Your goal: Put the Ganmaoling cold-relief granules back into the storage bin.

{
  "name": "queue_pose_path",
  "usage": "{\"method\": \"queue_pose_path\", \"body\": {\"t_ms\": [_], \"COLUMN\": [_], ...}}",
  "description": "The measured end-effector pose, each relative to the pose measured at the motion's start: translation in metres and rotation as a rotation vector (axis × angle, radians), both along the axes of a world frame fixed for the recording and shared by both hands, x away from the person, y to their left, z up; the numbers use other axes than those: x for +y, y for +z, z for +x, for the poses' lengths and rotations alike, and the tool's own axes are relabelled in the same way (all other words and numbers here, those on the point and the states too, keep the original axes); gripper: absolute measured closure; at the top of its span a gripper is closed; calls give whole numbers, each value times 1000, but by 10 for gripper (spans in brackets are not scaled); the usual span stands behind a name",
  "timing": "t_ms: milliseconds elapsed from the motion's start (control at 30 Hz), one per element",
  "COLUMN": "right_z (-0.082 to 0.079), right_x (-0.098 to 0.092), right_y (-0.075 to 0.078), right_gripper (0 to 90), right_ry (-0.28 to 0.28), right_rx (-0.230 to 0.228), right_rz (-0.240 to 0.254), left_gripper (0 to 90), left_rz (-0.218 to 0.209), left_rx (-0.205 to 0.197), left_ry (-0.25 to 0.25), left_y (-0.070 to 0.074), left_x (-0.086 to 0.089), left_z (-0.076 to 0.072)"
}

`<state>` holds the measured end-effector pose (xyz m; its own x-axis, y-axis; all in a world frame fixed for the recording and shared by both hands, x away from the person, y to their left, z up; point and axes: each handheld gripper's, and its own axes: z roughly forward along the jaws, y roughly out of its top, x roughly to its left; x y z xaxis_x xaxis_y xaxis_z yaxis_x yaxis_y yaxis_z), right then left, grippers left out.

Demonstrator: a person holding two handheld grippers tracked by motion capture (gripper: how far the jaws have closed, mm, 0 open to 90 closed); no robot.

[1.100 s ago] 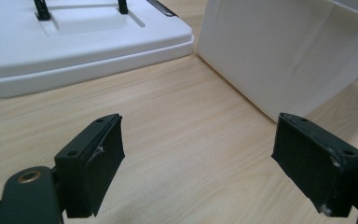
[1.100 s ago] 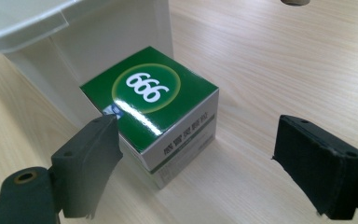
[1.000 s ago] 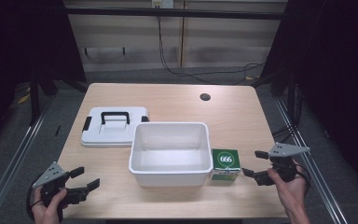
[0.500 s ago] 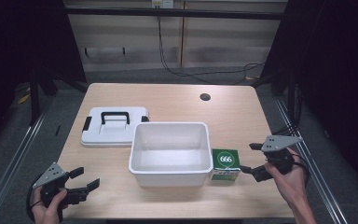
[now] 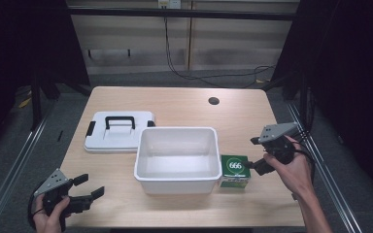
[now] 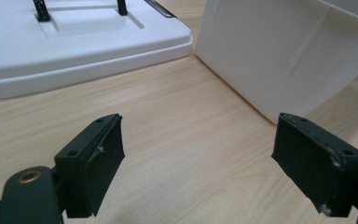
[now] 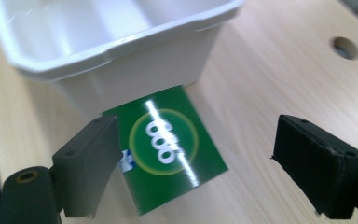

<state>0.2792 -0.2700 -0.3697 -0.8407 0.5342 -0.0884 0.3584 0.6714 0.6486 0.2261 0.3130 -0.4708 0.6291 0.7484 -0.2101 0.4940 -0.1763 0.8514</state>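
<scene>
A green box (image 5: 235,170) marked 666 lies on the table against the right side of an empty white bin (image 5: 178,158). My right gripper (image 5: 256,154) hovers just right of the box, open, jaws pointing at it. In the right gripper view the green box (image 7: 168,145) lies between and beyond the wide-apart jaws, next to the white bin (image 7: 107,37). My left gripper (image 5: 88,188) rests open near the table's front left corner, empty. Its own view has the bin's wall (image 6: 279,51) ahead on the right.
A white lid (image 5: 119,132) with a black handle lies flat left of the bin; the lid (image 6: 74,42) also appears in the left gripper view. A round cable hole (image 5: 213,101) sits at the back right of the wooden table (image 5: 184,107). Dark floor and metal rails flank the table.
The right gripper has risen and moved slightly toward the back and left, closer to the green box. The left gripper has stayed put.
</scene>
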Motion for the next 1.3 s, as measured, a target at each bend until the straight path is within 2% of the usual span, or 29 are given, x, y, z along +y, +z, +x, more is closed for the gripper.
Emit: {"method": "queue_pose_path", "body": {"t_ms": [67, 167, 267, 333, 400, 500, 567, 733, 800, 967, 1033, 1067, 1133, 1300], "right_z": [2, 4, 9, 12, 16, 21, 23, 27, 28, 30, 32, 33, 35, 36], "right_x": [7, 16, 24, 28, 30, 35, 38, 42, 43, 45, 46, 46, 47, 51], "right_y": [2, 4, 4, 3, 2, -1, -2, -6, -8, -12, -15, -16, -17, -24], "right_gripper": [139, 137, 134, 132, 132, 131, 129, 122, 107, 88, 84, 85, 84, 84], "right_ry": [52, 99, 133, 146, 170, 196, 217, 242, 242, 271, 286, 282, 287, 308], "right_rx": [24, 51, 57, 34, 47, 89, 98, 150, 156, 205, 205, 224, 220, 257], "right_rz": [-36, -66, -120, -137, -151, -213, -241, -279, -309, -333, -346, -347, -357, -424], "left_gripper": [159, 159, 159, 159, 159, 159, 159, 159, 159, 159, 159, 159, 159, 159], "left_rz": [-1, -1, -2, -1, -2, 1, 4, 6, -1, 0, 0, 0, -1, 0], "left_rx": [6, 4, 2, 1, 0, -3, -6, -12, -5, -2, -2, -2, -1, -2], "left_ry": [3, -2, -4, 0, 1, 6, 4, 11, 7, 6, 5, 6, 6, 3], "left_y": [-1, -1, 0, -1, -1, 0, 0, 0, 0, 0, 0, 0, 0, 0], "left_x": [0, 0, 0, 0, 1, 1, 1, 3, 2, 2, 2, 2, 2, 2], "left_z": [1, 0, 0, 0, 0, 0, 0, 0, -1, 0, 0, 0, 0, 0]}}
